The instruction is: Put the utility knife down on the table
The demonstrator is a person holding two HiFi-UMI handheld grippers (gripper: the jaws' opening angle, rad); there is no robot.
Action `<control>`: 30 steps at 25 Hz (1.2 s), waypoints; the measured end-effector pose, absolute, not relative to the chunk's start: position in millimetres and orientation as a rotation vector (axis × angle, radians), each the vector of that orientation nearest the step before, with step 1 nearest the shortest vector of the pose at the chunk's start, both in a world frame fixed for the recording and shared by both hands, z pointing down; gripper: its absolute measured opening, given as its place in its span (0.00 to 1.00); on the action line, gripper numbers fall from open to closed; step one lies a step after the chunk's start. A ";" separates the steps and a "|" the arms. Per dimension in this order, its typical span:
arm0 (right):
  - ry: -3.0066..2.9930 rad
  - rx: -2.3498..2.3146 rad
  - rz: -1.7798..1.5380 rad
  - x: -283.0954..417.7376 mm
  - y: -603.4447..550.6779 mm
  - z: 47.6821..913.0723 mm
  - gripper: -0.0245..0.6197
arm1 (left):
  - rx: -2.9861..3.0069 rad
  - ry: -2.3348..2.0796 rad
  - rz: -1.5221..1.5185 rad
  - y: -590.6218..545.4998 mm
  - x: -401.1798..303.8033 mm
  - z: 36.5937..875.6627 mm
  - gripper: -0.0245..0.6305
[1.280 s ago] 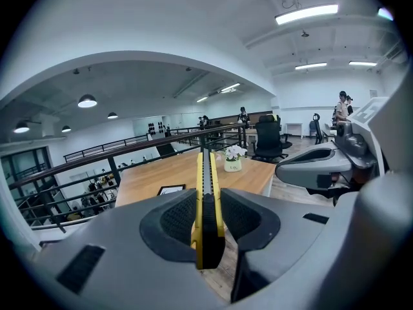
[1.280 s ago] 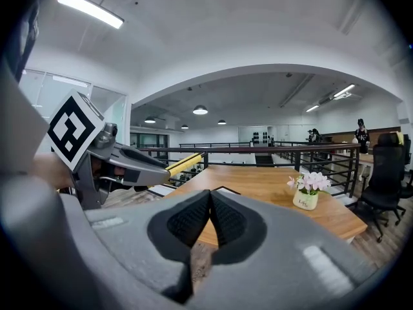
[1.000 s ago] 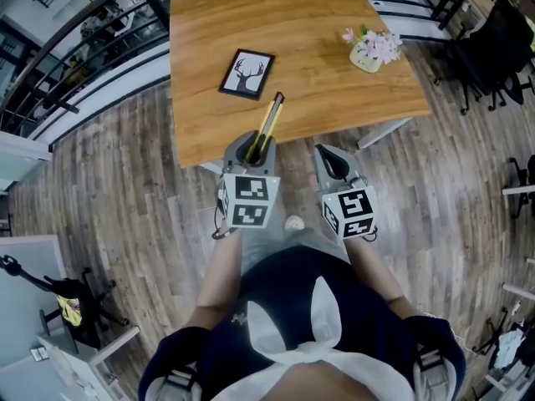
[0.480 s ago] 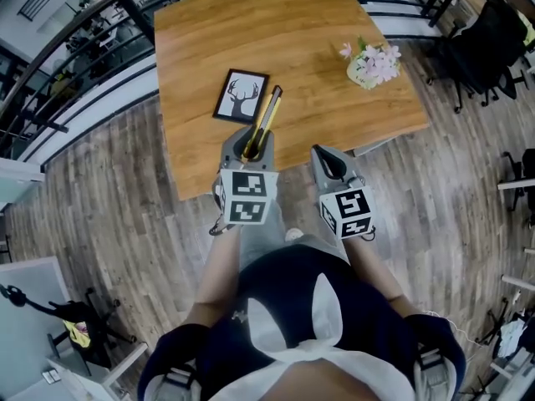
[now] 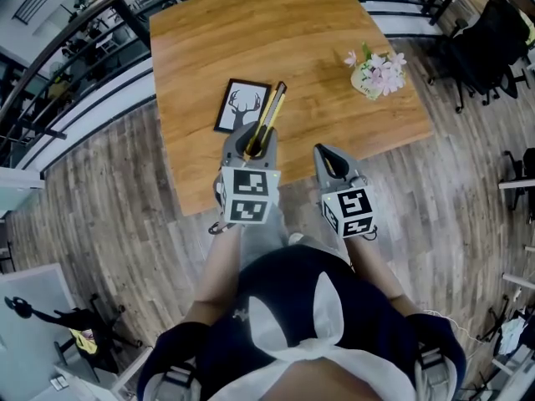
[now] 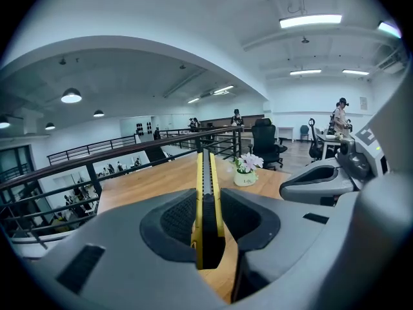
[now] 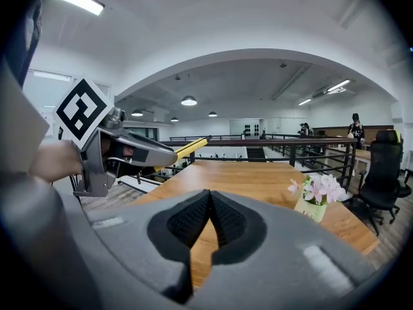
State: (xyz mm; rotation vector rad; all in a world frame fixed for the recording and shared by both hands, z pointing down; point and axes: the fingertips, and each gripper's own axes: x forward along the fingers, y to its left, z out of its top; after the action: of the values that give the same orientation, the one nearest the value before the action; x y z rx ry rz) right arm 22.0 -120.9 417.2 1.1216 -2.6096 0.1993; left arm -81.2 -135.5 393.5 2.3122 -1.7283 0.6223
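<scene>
above the near edge of the table [image 5: 334,32], the left gripper [image 5: 253,146] has its jaws closed part-way onto the rear end of the utility knife [image 5: 272,111], which seems to hang clear of the wood, its long axis running straight out from the jaws and across the table. the right gripper [image 5: 331,160] hovers at that same edge, jaws pressed together on nothing. the knife lies ahead of the left gripper only, so setting it flat on the table looks like that hand's job

Knife [image 5: 269,115] is a slim yellow-and-black one, clamped in the left gripper [image 5: 253,145], poking out forward in the air above the wooden table [image 5: 318,48].
</scene>
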 end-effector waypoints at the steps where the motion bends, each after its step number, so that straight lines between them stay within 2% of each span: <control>1: -2.607 1.124 0.201 21.4 -124.0 418.5 0.04 | 2.314 -1.724 0.623 -138.7 -81.4 394.5 0.23; 30: -2.544 1.109 0.277 -11.1 -176.8 452.2 0.04 | 2.273 -1.580 0.662 -185.6 -95.3 450.5 0.23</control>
State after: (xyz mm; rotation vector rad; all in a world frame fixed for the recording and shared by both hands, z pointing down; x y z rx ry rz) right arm -11.1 -176.8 452.2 1.1085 -2.5438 0.2768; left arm -95.3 -185.6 450.5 2.2726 -1.5797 0.6620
